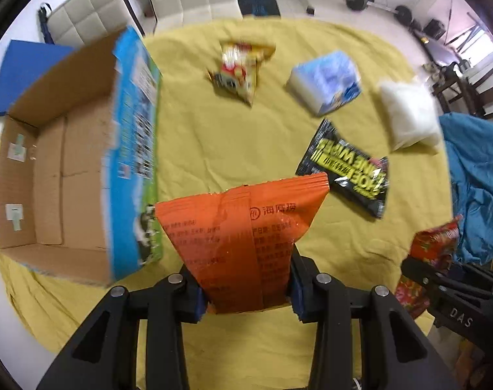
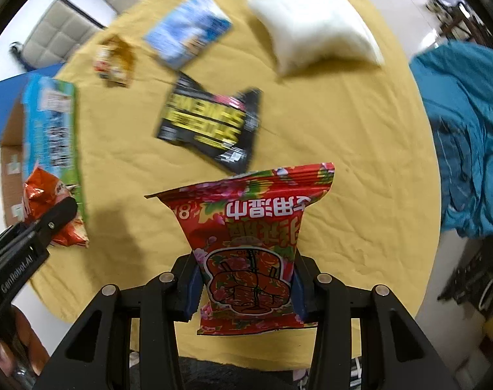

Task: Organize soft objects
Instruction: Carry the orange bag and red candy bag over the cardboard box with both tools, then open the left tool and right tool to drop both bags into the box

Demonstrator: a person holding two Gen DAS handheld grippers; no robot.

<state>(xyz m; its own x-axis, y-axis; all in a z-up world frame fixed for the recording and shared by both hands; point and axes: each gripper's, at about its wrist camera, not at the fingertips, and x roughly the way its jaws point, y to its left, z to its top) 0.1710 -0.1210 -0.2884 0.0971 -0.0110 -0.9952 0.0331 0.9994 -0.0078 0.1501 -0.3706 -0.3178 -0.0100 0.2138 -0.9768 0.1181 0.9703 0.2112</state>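
Here, the left gripper (image 1: pixel 248 292) is clamped on an orange packet (image 1: pixel 240 243) beside the open cardboard box (image 1: pixel 51 195), while the right gripper (image 2: pixel 248 284) pinches a red floral packet (image 2: pixel 249 247) over the yellow cloth (image 2: pixel 343 162), apparently lifted clear.

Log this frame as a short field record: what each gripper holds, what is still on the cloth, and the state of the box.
left gripper: jaws shut on orange packet
right gripper: jaws shut on red floral packet
box: cardboard box, open, nothing visible inside, at the left of the yellow cloth
still on cloth: black and yellow packet, blue and white pack, white pillow, small snack packet
beside table: teal fabric, right side
image quality: motion blur in both views
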